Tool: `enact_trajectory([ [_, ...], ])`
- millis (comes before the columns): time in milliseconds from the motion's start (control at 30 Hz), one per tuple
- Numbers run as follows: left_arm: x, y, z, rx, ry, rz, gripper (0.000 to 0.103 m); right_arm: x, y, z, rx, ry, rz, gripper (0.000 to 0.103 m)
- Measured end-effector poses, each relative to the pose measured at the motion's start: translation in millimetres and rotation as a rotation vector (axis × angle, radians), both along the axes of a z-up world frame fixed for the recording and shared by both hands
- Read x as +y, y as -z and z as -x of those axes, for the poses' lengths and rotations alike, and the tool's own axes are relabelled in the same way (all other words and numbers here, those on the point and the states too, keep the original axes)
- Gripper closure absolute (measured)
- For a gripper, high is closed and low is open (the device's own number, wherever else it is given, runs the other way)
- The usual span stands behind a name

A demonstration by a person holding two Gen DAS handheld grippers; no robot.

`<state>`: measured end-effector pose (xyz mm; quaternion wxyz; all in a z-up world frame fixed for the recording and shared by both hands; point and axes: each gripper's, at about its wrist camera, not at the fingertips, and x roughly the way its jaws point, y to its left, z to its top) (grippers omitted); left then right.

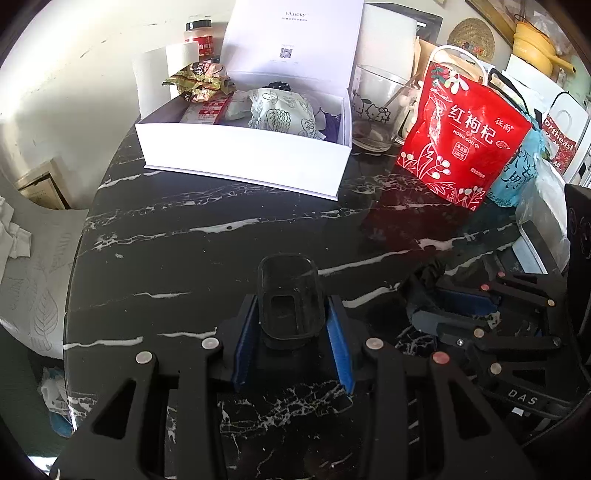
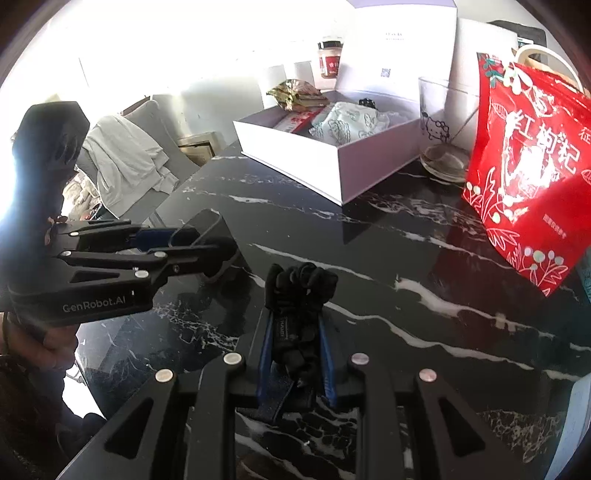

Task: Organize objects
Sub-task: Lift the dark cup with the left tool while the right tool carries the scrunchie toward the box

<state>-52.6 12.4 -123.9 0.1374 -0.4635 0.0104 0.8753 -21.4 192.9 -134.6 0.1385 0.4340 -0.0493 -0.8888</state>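
My left gripper (image 1: pixel 291 332) is shut on a small dark translucent plastic case (image 1: pixel 290 299), held just above the black marble table (image 1: pixel 207 236). My right gripper (image 2: pixel 295 347) is shut on a bunched black fabric scrunchie (image 2: pixel 301 284). Each gripper shows in the other's view: the right gripper (image 1: pixel 454 302) low at the right, the left gripper (image 2: pixel 207 247) with the dark case (image 2: pixel 208 227) at the left. An open white box (image 1: pixel 247 155) stands at the table's far side, and the white box (image 2: pixel 332 162) holds snack packets and a patterned pouch (image 1: pixel 282 112).
A red goji berry bag (image 1: pixel 461 136) leans at the right beside a glass cup (image 1: pixel 376 107) with a cartoon print. A jar (image 1: pixel 199 35) and paper rolls stand behind the box. Bags crowd the right edge. A person's hand (image 2: pixel 55 343) holds the left gripper's handle.
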Motion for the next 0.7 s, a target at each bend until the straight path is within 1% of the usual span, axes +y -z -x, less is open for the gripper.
enact_trajectory([
  [100, -2, 6, 5, -0.013, -0.007, -0.004, 0.067, -3, 1, 1, -0.007, -0.01, -0.002, 0.081],
  [300, -7, 7, 7, -0.01, -0.016, -0.015, 0.067, -4, 3, 3, -0.018, -0.013, -0.008, 0.081],
  [367, -10, 4, 6, -0.009, -0.017, -0.027, 0.067, -4, 3, 4, -0.021, -0.012, -0.006, 0.081],
  [700, -13, -14, 0, 0.017, -0.021, -0.016, 0.067, -4, -2, 4, -0.013, -0.026, -0.006, 0.081],
])
